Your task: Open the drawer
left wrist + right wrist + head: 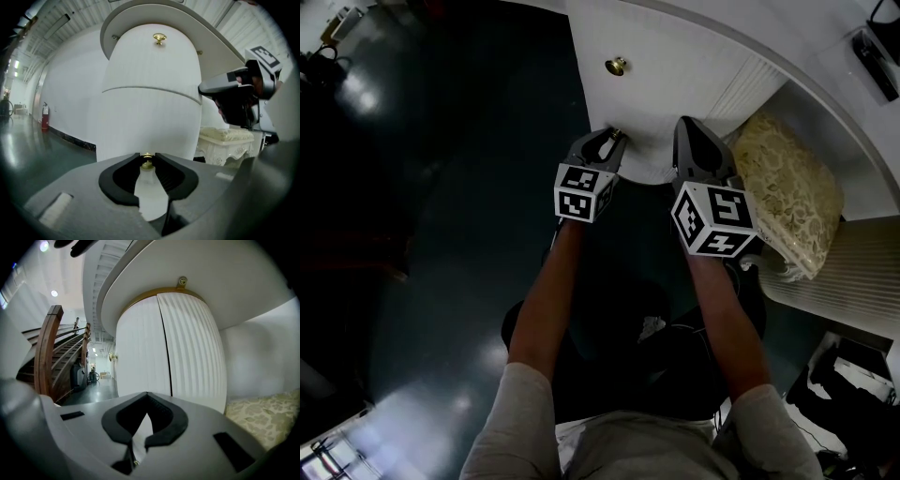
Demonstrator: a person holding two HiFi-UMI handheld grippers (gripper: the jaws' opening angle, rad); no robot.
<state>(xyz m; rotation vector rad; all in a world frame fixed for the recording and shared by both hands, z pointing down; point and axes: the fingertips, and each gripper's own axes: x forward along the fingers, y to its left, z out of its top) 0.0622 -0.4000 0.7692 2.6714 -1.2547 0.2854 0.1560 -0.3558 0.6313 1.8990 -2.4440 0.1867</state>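
Note:
A white curved cabinet [675,84] has drawer fronts with brass knobs. The upper knob [617,66] [160,38] is free. My left gripper [614,137] [147,157] is at the lower drawer front [150,122], its tips closed on that drawer's small brass knob [147,163], which sits between them. My right gripper [686,124] [147,394] is just to the right, pointing at the ribbed side of the cabinet [187,352]. Its jaws meet at the tips with nothing between them. It also shows in the left gripper view as the right gripper [220,86].
A cream patterned cushion on a carved white bench [792,187] [225,136] [262,418] stands right of the cabinet. A dark glossy floor [469,187] lies to the left. A staircase with a wooden rail [47,352] is far left, and a red fire extinguisher [44,117] stands by the wall.

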